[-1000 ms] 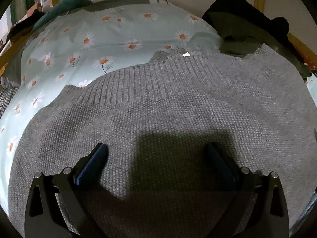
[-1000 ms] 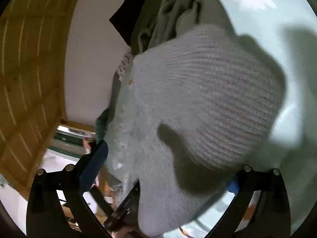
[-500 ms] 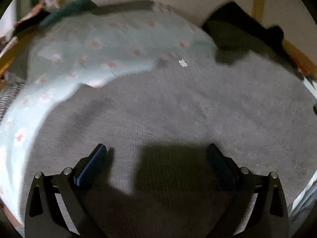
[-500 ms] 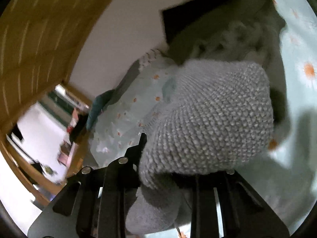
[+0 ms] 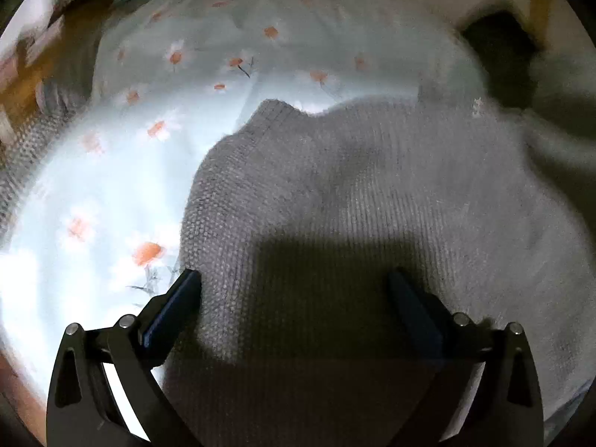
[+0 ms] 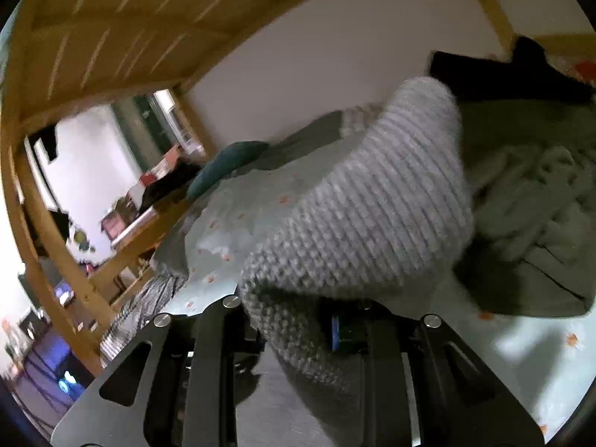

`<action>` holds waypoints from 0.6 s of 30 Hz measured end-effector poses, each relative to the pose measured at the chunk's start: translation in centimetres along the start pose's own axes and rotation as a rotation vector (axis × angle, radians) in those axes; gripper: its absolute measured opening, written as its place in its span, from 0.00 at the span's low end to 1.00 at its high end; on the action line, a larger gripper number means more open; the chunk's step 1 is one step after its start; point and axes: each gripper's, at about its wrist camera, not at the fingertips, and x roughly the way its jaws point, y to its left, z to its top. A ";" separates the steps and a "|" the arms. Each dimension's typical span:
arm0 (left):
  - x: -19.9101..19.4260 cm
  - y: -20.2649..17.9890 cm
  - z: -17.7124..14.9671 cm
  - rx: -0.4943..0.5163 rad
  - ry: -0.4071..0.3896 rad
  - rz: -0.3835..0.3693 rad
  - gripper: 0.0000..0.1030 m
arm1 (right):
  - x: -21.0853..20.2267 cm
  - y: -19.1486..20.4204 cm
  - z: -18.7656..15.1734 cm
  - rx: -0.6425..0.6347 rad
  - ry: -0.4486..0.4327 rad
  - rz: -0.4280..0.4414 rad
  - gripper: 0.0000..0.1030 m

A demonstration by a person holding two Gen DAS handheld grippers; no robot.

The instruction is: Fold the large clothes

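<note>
A grey knit sweater (image 5: 372, 193) lies spread on a pale blue bedsheet with daisies (image 5: 111, 171). My left gripper (image 5: 294, 290) hovers over the sweater's left edge, open, its left finger (image 5: 175, 305) at the hem and the right one over the knit; nothing is pinched. In the right wrist view my right gripper (image 6: 298, 320) is shut on a bunched part of the grey sweater (image 6: 372, 208), lifted off the bed so the knit drapes over the fingers and hides the pads.
Dark and olive clothes are heaped at the head of the bed (image 6: 529, 186). A teal pillow (image 6: 227, 160) lies at the far end. A wooden bunk frame (image 6: 111, 29) runs overhead and beside the bed. A room with furniture lies beyond the rail.
The right gripper closed on the sweater, rolled and lifted it off the bed. The left gripper slid left across the sweater to its edge, staying open.
</note>
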 end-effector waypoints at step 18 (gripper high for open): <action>-6.3 17.4 1.2 -0.550 -0.221 -0.011 0.94 | 8.5 13.7 -13.3 -0.447 0.231 0.035 0.23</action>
